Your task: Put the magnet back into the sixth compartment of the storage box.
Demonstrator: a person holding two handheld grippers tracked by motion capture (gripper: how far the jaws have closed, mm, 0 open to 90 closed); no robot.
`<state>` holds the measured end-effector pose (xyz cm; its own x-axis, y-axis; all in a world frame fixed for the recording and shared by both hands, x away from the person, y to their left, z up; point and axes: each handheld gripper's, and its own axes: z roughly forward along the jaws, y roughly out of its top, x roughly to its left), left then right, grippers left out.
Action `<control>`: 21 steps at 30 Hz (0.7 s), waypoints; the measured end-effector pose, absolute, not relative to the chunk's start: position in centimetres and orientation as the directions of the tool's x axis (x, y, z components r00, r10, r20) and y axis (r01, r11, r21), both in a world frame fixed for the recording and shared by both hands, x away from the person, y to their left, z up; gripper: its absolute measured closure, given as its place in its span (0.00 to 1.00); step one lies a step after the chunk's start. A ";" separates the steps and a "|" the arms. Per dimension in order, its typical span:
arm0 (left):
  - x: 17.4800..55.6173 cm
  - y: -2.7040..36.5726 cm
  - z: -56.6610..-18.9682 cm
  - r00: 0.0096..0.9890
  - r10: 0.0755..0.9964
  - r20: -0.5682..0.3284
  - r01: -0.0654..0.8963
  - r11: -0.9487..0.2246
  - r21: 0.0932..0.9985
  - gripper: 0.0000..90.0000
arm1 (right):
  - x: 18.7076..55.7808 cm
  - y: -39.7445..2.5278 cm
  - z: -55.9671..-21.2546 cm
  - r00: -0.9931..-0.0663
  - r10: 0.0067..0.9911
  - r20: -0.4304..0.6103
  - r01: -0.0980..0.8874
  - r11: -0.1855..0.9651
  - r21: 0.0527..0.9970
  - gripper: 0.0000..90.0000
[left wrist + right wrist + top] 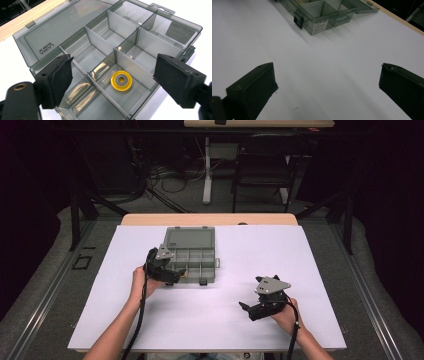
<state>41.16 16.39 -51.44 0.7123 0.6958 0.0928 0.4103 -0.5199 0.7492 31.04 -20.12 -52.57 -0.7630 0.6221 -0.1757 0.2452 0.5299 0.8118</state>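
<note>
We are finding the left hand-held gripper [112,82], jaws apart, hovering over the yellow ring [121,80] in the open organizer box [160,47]; the right hand-held gripper [325,85], at its 4 o'clock, is idling jaws apart, empty.

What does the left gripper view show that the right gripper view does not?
Left gripper view: a yellow ring lying in one compartment of the open box, and the lid folded back.

Right gripper view: the box's front latch and side label.

Both: the grey box on the white table, framed by open jaws.
</note>
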 end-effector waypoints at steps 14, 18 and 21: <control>41.1 16.9 -51.3 0.705 0.706 0.074 0.416 -0.496 0.762 0.00 | 31.1 -20.0 -52.7 -0.768 0.615 -0.178 0.239 0.533 0.811 0.00; 41.1 16.8 -51.4 0.714 0.697 0.068 0.419 -0.504 0.755 0.00 | 31.1 -19.9 -52.8 -0.770 0.612 -0.182 0.238 0.539 0.808 0.00; 41.0 16.6 -51.4 0.720 0.690 0.076 0.414 -0.515 0.751 0.00 | 31.2 -19.7 -52.8 -0.772 0.610 -0.181 0.239 0.541 0.807 0.00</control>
